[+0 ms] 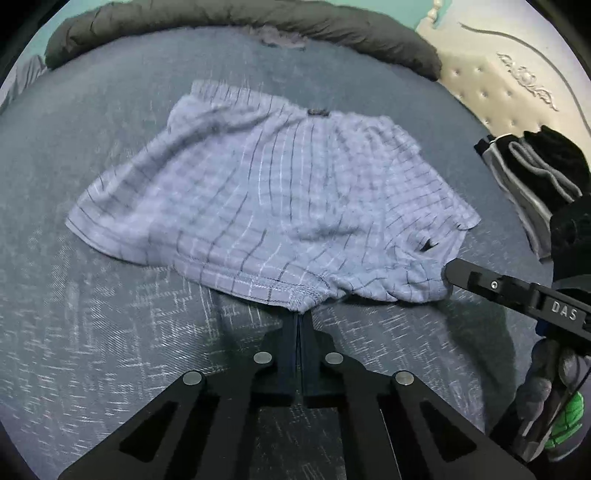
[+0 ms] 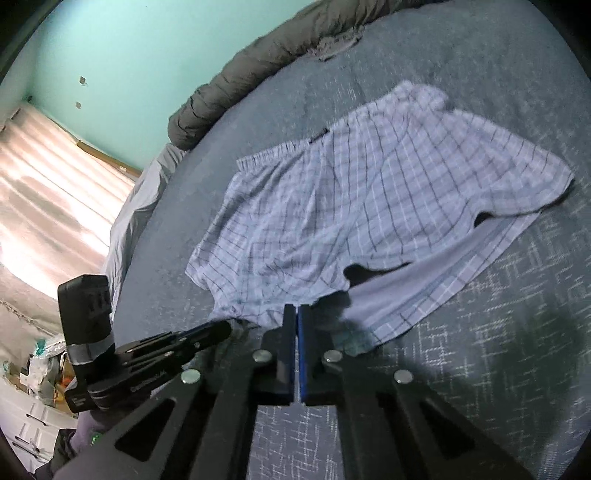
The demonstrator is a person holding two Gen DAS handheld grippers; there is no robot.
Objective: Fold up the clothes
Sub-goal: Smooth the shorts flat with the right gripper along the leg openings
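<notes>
Two hand-held grippers pinch the near hem of the checked shorts (image 1: pixel 266 192), which lie spread mid-frame on the blue bed (image 1: pixel 110 350): the left hand-held gripper (image 1: pixel 300 321) at bottom centre, the right hand-held gripper (image 2: pixel 297 314) likewise clenched on cloth.

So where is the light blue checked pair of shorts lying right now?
The light blue checked shorts lie spread on the grey patterned bedspread, centre of both views, waistband toward the dark grey rolled duvet.
</notes>
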